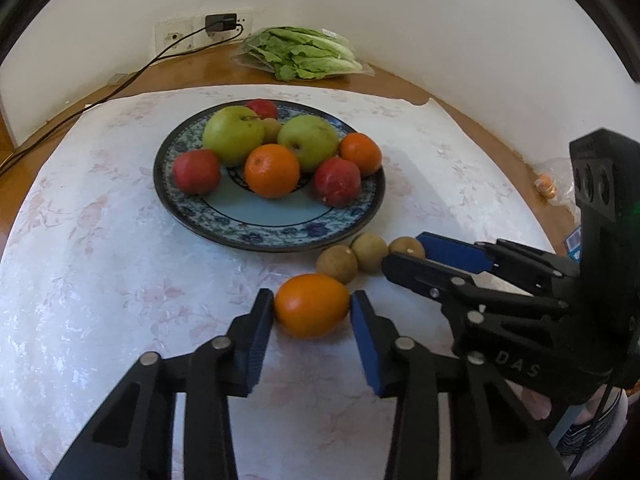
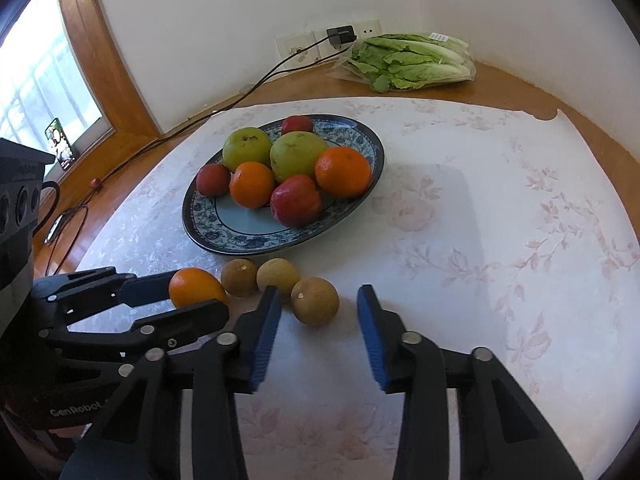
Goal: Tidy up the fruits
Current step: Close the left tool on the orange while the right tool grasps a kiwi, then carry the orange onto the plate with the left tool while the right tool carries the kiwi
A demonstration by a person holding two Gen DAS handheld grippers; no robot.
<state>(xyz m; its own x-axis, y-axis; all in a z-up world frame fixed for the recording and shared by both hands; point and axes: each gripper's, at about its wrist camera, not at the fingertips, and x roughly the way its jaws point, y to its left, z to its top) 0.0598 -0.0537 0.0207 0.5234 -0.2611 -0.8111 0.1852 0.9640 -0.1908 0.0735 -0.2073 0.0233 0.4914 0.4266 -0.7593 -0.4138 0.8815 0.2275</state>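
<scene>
A: What is seen between the jaws of the left gripper [image 1: 312,306]?

B: An orange [image 1: 312,305] on the tablecloth [image 1: 100,280] is bracketed by the two blue pads, one against each side of it; it is pinched, though the firmness of the grip cannot be judged. Beyond the jaws, a patterned plate [image 1: 256,236] is loaded with two green apples, three red fruits and two more oranges.

A: And to the right of those jaws?

B: Three small brown fruits [image 1: 337,264] are lined up just ahead and to the right, close to the plate's rim. The rightmost brown fruit [image 2: 315,301] is found between the jaws of the right gripper [image 2: 318,300].

A: How are the right jaws set?

B: They are spread wide. The fruit is placed nearer the left pad, with a clear gap left on the right; nothing is squeezed.

A: What is noted farther off?

B: A bag of lettuce [image 2: 412,62] is laid by the wall, well beyond both sets of jaws, and a charger [image 2: 341,35] is plugged in left of it.
</scene>
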